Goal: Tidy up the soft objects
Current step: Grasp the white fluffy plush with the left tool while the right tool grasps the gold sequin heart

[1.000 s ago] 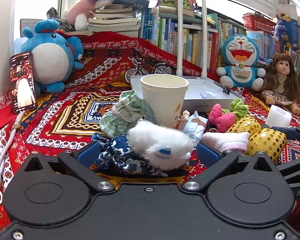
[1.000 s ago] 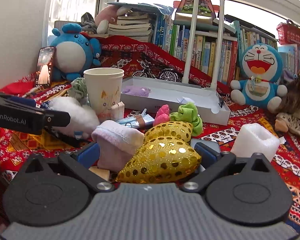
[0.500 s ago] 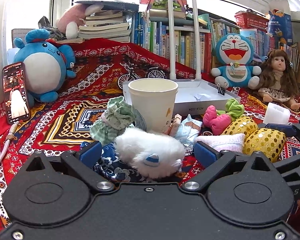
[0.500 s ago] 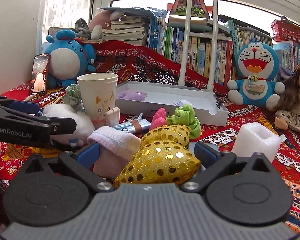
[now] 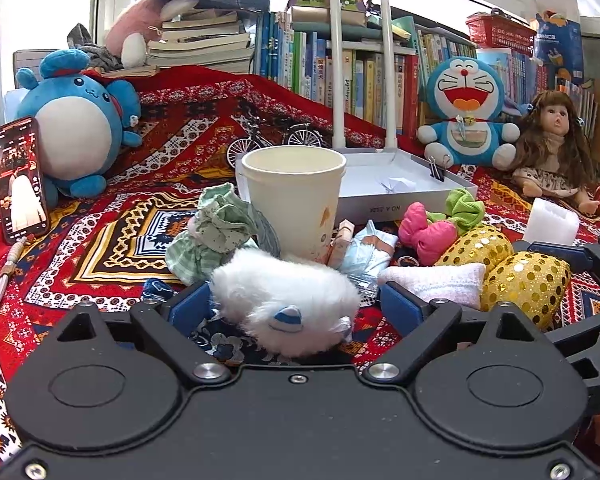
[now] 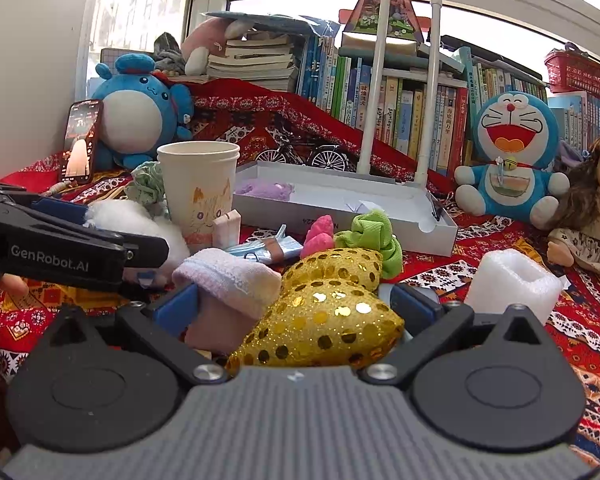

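A white fluffy toy (image 5: 288, 300) lies on dark blue patterned cloth (image 5: 216, 340), between the blue pads of my left gripper (image 5: 294, 300). Its jaws are closing: the left pad is at the fur, the right pad stands a little off. In the right wrist view my right gripper (image 6: 294, 304) is open, with a pink-white sock (image 6: 228, 276) and a gold sequin heart (image 6: 324, 320) between its pads. The left gripper's arm (image 6: 72, 248) reaches in from the left there. A green scrunchie (image 6: 372, 236) and a pink plush piece (image 6: 320, 236) lie behind the heart.
A paper cup (image 5: 296, 196) stands just behind the fluffy toy, with green cloth (image 5: 212, 236) to its left. Behind that is a white tray (image 5: 412, 188) with a tall white handle. Large plush toys, a doll (image 5: 552, 152), a phone (image 5: 20, 180) and books line the back. A white foam block (image 6: 512, 284) sits at the right.
The left gripper's pads have drawn closer together around the white fluffy toy, and the view has edged slightly nearer. The right gripper and the objects between its pads look unchanged.
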A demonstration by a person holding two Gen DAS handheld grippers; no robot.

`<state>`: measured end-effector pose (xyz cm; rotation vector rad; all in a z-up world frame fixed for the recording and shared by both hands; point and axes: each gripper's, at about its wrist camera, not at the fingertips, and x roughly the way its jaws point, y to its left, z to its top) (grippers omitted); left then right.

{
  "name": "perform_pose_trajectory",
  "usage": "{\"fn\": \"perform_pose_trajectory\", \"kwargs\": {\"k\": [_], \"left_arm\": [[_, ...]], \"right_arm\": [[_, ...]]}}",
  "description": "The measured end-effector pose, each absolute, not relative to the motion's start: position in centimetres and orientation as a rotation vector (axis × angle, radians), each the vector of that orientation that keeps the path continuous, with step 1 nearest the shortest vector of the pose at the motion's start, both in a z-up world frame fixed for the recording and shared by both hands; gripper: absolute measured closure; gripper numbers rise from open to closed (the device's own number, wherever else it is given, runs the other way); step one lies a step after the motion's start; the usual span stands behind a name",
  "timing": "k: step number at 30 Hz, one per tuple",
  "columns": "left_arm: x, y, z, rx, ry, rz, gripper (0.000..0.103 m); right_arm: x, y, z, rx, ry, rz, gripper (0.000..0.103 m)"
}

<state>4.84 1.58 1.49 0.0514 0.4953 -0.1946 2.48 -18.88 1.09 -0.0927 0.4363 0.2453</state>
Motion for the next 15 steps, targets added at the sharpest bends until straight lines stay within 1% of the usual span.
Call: {"fn": "perform_pose_trajectory", "kwargs": {"k": [5,10,15], "left_arm": [[4.82,1.38,1.5,0.058,0.495,-0.197,0.016],[4.6,1.12,1.63,0.07,0.478,-0.193,0.021],[4.64,1.31,1.72,0.044,0.477,-0.192,0.021]], "right_arm": [[2.42,-19.09,1.13,-0.082,0.433,0.257,0.0],[2.49,-19.32,1.38,-0.062,0.442,0.273,0.0],[2.56,-19.51,1.61,-0.049,0.45,0.292,0.0]]}}
